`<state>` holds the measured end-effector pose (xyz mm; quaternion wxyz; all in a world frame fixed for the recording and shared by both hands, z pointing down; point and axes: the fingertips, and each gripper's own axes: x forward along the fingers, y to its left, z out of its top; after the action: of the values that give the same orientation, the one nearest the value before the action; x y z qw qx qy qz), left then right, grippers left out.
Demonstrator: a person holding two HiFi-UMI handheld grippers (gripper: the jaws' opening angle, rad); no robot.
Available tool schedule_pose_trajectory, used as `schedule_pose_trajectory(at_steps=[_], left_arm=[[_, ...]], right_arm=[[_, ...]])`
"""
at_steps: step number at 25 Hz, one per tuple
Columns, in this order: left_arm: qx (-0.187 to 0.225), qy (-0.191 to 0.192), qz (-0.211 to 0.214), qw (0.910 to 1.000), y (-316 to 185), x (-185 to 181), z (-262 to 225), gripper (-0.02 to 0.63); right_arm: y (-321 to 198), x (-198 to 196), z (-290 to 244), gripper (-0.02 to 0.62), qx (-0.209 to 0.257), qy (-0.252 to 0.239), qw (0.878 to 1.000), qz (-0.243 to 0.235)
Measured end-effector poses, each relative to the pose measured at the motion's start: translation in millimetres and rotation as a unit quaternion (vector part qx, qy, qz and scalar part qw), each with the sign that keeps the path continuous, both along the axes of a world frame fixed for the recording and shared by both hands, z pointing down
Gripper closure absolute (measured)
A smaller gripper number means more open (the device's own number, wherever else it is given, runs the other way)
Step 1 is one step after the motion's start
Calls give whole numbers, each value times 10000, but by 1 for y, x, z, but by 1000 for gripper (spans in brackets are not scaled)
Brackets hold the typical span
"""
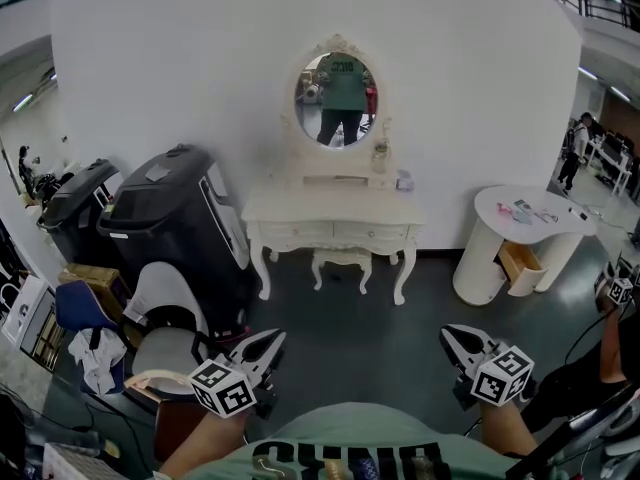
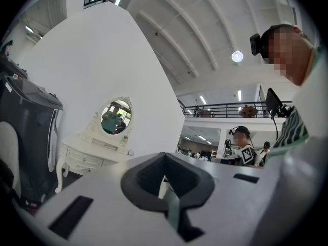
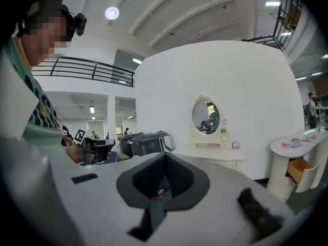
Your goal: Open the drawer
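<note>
Low in the frame, the left gripper [image 1: 272,340] and the right gripper [image 1: 452,336] each tapered to a point, jaws pressed together on nothing. Beyond them, across the smooth dark floor [image 1: 350,338], a cream carved dressing table [image 1: 270,208] on curved legs stood at centre. Its two front drawers [image 1: 300,233] were shut beneath an oval mirror [image 1: 338,86]. At right, a rounded white stand [image 1: 478,258] had a wooden drawer [image 1: 520,266] pulled out.

Cream-white dressing table [image 1: 335,211]; black bins [image 1: 165,218]; green shirt [image 1: 340,446]; dark grey floor [image 1: 400,348].
</note>
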<state>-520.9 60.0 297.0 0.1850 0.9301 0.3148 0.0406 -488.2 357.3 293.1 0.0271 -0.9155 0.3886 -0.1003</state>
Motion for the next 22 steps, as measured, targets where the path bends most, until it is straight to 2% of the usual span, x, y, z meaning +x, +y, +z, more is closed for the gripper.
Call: schedule_pose_trajectory(at_steps=[11, 16, 22], left_arm=[[-86, -233, 308, 9992, 78, 26, 18, 598], [-140, -356, 333, 9987, 73, 51, 28, 598], [-270, -305, 648, 9971, 57, 107, 32, 598]], right_arm=[[65, 18, 14, 591, 56, -156, 9998, 104], [64, 35, 27, 591, 56, -285, 9995, 150], [40, 77, 28, 591, -3, -259, 9992, 318]])
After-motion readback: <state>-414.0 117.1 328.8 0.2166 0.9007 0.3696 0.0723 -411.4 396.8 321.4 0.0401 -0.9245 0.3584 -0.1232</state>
